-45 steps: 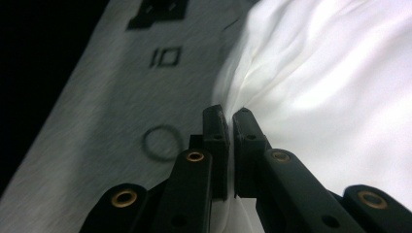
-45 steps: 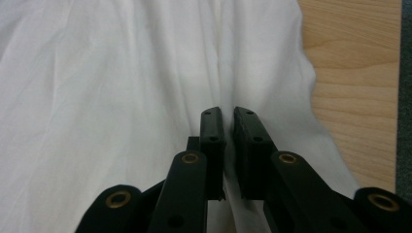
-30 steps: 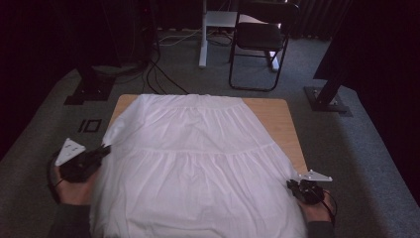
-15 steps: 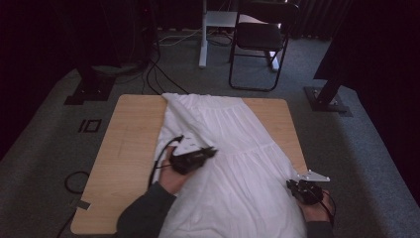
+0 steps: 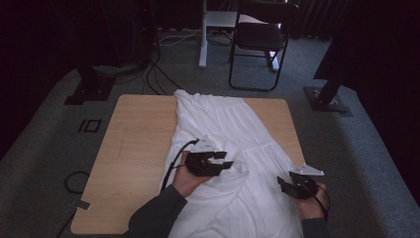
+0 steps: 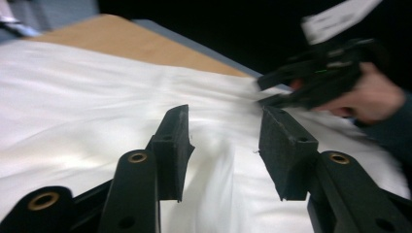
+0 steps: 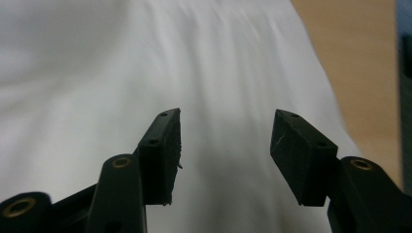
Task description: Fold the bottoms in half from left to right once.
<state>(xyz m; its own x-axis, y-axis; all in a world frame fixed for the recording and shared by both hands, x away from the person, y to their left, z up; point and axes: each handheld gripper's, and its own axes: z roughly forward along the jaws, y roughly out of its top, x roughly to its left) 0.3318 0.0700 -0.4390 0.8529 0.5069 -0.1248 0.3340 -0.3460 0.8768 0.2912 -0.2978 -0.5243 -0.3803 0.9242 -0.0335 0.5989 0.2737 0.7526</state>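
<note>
From above, a white garment (image 5: 233, 148) lies folded over on a wooden table (image 5: 133, 144), covering the middle and right part of the top while the left part of the wood is bare; its far end reaches the table's far edge and its near end runs past the near edge by the person's arms. The left gripper (image 5: 224, 161) sits over the middle of the cloth, held in the left hand (image 5: 190, 178), a black cable curling back from it along the sleeve. Its jaws have just been opening and now stand apart, with nothing pinched between them. The right gripper (image 5: 283, 184) hovers at the near right of the cloth, in the right hand (image 5: 309, 201), a pale three-cornered plate on top; its jaws have likewise just been opening and stand apart. Beyond the table are a black chair (image 5: 260, 39) and a grey carpet (image 5: 356, 148) with loose cables. In the left gripper view, the two black jaws rise from the bottom with a clear gap and only the garment (image 6: 87, 111) lying flat behind them; the other gripper (image 6: 286, 87) shows farther off at the cloth's edge, a strip of table (image 6: 145, 46) beyond. In the right gripper view, the jaws also stand well apart over blurred white cloth (image 7: 145, 63), gripping nothing, with bare wood (image 7: 359, 73) to the right.
</note>
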